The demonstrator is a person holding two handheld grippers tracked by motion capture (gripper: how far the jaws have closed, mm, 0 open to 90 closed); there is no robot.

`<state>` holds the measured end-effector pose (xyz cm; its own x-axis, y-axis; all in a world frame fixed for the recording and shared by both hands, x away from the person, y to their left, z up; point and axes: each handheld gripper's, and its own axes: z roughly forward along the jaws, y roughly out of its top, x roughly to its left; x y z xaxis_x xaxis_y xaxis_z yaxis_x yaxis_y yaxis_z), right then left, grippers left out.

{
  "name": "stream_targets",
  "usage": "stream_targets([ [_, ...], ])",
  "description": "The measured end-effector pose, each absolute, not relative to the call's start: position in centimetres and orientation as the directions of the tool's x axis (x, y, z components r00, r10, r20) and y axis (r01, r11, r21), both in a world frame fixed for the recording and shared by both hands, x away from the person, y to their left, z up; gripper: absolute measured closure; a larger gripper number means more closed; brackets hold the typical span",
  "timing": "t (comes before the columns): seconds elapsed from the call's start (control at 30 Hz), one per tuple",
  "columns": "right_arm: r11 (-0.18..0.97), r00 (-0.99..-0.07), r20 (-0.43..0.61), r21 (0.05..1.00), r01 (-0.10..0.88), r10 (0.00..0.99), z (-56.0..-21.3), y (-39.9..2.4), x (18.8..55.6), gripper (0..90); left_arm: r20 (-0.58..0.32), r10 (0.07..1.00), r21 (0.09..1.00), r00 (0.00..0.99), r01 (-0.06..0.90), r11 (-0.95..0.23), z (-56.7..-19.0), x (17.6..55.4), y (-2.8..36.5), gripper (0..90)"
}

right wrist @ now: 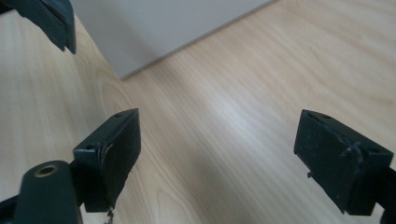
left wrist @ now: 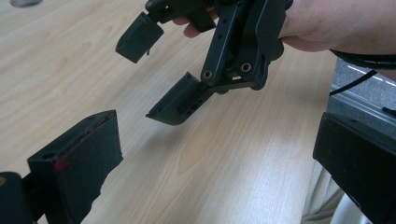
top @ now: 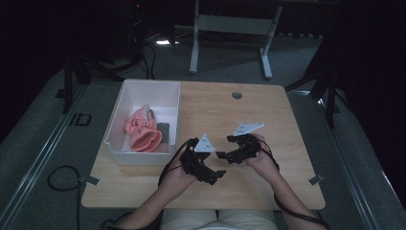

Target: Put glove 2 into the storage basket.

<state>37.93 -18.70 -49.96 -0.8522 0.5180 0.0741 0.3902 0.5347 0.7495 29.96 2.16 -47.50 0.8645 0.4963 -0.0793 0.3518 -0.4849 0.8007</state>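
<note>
Both the left gripper [top: 218, 173] and right gripper [top: 221, 155] hover empty, jaws spread, over bare table [top: 268, 120] at centre frame, so I judge nothing is started: next, reach left to the pink cloth [top: 142, 132] in the white bin [top: 143, 87].

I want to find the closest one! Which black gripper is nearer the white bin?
The left gripper. It sits beside the white bin, while the right gripper is farther across the table.
</note>
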Motion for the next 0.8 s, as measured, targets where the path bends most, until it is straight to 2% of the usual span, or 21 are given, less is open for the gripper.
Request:
stream_targets([
  [0.23,0.534,-0.846,0.082,0.742,0.405,0.527,-52.2,-20.0,37.3,14.3,-0.012,0.495,0.816,0.869,0.294,-0.498,-50.3,29.4,2.0,0.6],
  [0.47,0.526,-0.833,0.078,0.743,0.415,0.548,-53.8,-21.2,36.8,14.1,-0.036,0.471,0.791,0.881,0.313,-0.526,-52.6,29.4,1.8,0.6],
  [0.8,0.502,-0.819,0.057,0.766,0.403,0.571,-54.6,-23.2,36.0,14.0,-0.046,0.456,0.786,0.889,0.314,-0.532,-54.0,28.9,2.0,0.6],
])
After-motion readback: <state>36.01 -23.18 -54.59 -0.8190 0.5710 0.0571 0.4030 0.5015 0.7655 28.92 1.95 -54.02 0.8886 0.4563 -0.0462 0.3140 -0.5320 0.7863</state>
